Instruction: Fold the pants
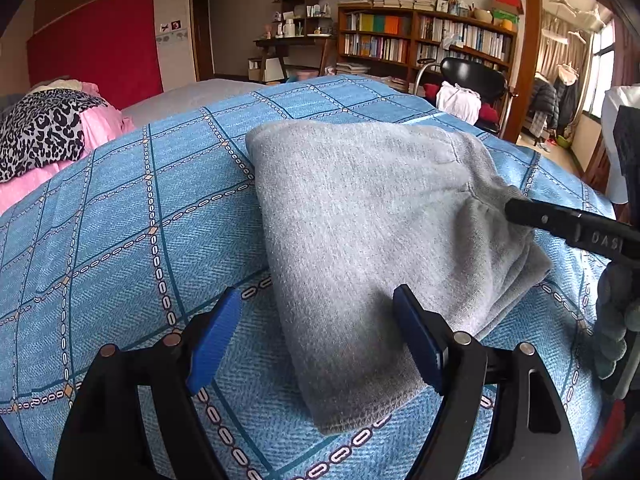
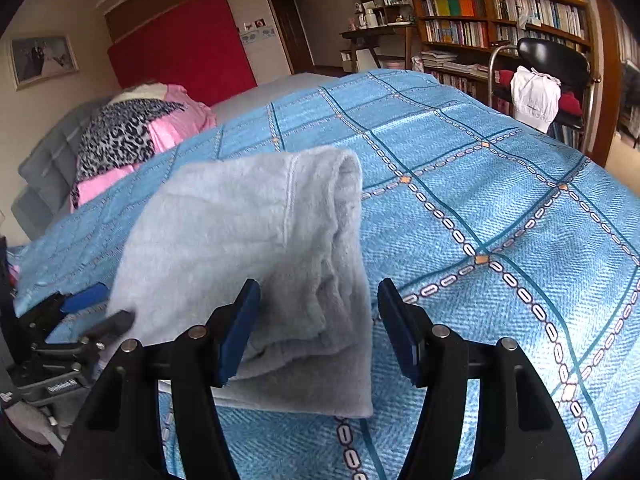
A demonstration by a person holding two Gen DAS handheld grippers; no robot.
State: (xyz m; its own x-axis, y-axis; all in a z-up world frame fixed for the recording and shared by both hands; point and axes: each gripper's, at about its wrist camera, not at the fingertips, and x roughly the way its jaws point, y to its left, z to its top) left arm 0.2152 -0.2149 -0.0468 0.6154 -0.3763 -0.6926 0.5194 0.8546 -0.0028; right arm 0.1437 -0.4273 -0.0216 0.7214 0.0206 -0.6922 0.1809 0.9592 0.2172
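Grey fleece pants (image 1: 360,216) lie folded into a thick rectangular bundle on the blue checked bedspread (image 1: 120,220). My left gripper (image 1: 318,320) is open, its blue pads either side of the bundle's near left edge. My right gripper (image 2: 318,312) is open over the bundle's near right corner, where the layered folds (image 2: 316,312) show. The pants show in the right wrist view (image 2: 240,248) too. The right gripper's black finger (image 1: 560,220) rests at the bundle's right edge in the left wrist view. The left gripper (image 2: 92,308) shows at the bundle's left edge in the right wrist view.
A leopard-print and pink pile of clothes (image 1: 44,136) lies at the head of the bed. A black chair (image 1: 472,80) with white and red garments stands past the far edge, before bookshelves (image 1: 424,36). A red headboard panel (image 1: 96,44) is at back left.
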